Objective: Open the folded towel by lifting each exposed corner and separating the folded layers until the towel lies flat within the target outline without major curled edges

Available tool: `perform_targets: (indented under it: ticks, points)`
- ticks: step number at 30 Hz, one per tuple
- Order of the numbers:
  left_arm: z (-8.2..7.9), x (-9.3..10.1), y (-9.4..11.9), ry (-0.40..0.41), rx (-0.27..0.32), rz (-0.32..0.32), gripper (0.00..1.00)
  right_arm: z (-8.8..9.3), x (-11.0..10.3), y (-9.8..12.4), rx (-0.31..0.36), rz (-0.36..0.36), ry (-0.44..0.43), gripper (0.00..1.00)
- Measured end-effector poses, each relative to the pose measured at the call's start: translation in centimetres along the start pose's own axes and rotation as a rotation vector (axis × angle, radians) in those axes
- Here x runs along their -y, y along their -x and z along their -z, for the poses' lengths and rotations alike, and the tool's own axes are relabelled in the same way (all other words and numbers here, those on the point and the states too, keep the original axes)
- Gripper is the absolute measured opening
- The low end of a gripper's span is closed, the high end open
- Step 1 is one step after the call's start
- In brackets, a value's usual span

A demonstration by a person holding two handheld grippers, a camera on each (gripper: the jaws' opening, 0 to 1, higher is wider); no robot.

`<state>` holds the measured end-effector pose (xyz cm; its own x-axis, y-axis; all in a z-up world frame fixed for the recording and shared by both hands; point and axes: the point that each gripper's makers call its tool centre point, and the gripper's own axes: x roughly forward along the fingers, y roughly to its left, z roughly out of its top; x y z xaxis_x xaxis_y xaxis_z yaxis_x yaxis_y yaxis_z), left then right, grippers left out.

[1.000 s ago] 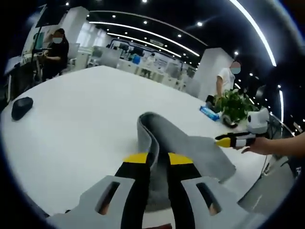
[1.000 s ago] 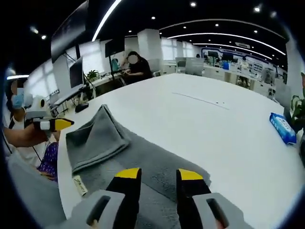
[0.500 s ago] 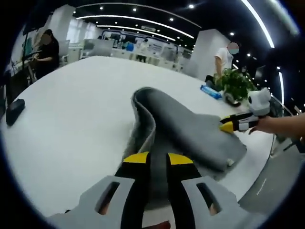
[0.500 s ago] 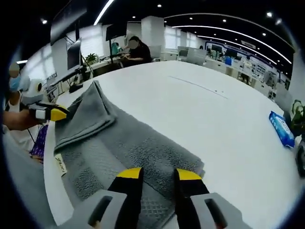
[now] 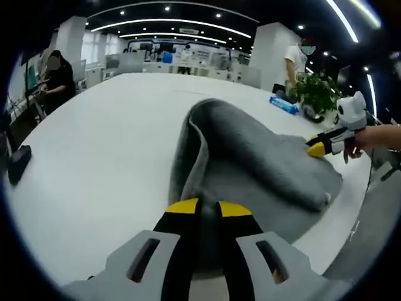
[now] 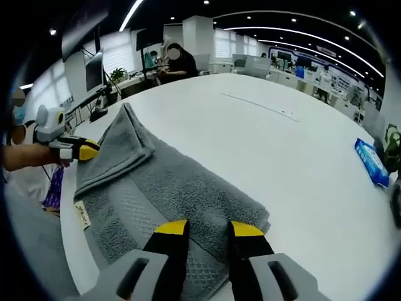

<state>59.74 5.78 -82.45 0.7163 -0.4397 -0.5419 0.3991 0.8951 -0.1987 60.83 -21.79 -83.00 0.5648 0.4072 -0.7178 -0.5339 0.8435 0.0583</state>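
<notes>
- Grey towel (image 6: 169, 188) on white table (image 6: 282, 157), partly opened: one folded flap (image 6: 122, 150) lies over the lower layer.
- Left gripper (image 5: 202, 210): jaws nearly together, pinching a raised towel edge.
- Right gripper (image 6: 202, 229): jaws slightly apart over the near edge; grip unclear.
- Left: spread flap flat; no outline visible.

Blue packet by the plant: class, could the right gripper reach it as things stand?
Probably yes: bare white table lies between the right gripper and the blue packet, nothing between. But its jaws appear to rest on the grey towel, so it must let go first.
</notes>
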Motion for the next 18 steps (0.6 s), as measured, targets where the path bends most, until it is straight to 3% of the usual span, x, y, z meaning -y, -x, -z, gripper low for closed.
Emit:
perform_targets:
  ticks: [6, 18]
  points:
    - [-1.2, 0.1, -2.0, -0.091, -0.027, 0.015, 0.09, 1.0, 0.5, 1.0, -0.017, 0.033, -0.081, 0.21]
    - [-3.1, 0.3, -5.2, -0.109, -0.058, 0.088, 0.09, 3.0, 0.4, 2.9, -0.031, 0.061, -0.122, 0.19]
